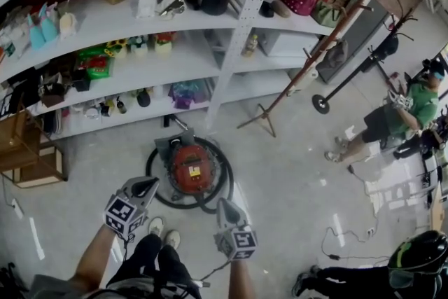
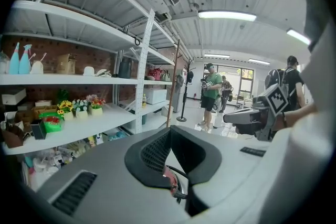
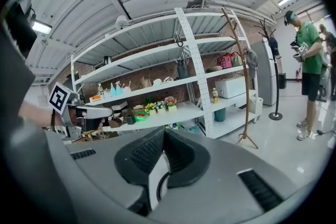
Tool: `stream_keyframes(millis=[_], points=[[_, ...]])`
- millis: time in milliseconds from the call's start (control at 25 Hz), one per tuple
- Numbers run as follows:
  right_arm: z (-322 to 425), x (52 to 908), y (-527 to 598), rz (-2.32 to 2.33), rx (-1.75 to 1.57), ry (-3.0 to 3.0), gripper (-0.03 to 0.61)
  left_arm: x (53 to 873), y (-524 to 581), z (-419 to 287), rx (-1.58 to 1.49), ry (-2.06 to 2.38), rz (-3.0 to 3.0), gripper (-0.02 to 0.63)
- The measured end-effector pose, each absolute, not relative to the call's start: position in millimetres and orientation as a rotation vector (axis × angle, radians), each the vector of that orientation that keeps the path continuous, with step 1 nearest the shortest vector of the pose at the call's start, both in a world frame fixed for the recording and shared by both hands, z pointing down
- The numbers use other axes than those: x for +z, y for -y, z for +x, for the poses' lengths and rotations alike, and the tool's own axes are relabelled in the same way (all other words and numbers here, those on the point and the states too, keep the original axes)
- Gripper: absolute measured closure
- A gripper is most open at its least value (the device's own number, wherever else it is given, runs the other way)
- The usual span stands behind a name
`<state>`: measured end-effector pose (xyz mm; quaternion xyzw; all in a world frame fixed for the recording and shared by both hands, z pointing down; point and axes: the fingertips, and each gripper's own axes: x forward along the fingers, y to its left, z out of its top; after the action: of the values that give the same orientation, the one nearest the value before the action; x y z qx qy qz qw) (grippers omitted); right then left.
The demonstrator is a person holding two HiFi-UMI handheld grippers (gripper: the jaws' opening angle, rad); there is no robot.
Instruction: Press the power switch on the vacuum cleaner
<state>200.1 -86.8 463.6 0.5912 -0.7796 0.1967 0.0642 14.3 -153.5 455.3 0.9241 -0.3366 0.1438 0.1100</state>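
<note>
The vacuum cleaner (image 1: 190,168) is a round red canister on the floor, ringed by its coiled black hose (image 1: 225,182). My left gripper (image 1: 148,185) hangs just left of it and nearer to me, jaws shut and empty. My right gripper (image 1: 225,206) is at the canister's near right, also shut on nothing. Neither touches the vacuum. In the left gripper view the jaws (image 2: 169,131) meet at the tips, and a sliver of the red vacuum (image 2: 170,179) shows below them. In the right gripper view the jaws (image 3: 161,131) are together over pale floor and a hose arc (image 3: 157,190).
White shelving (image 1: 241,24) full of small items stands behind the vacuum. A wooden coat stand (image 1: 315,49) and a black stand (image 1: 322,103) are at the right. A person in a green shirt (image 1: 413,108) stands far right. Cardboard boxes (image 1: 31,150) sit at left; cables (image 1: 336,248) trail on the floor.
</note>
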Motion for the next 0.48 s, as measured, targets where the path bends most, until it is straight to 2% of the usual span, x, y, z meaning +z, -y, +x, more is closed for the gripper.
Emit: stream_keyframes(millis=[480], points=[[183.5, 542.2, 151.1, 1.732, 0.659, 2.311, 0.569, 537.2, 217.5, 4.9, 0.463, 0.968, 2.642, 0.604]])
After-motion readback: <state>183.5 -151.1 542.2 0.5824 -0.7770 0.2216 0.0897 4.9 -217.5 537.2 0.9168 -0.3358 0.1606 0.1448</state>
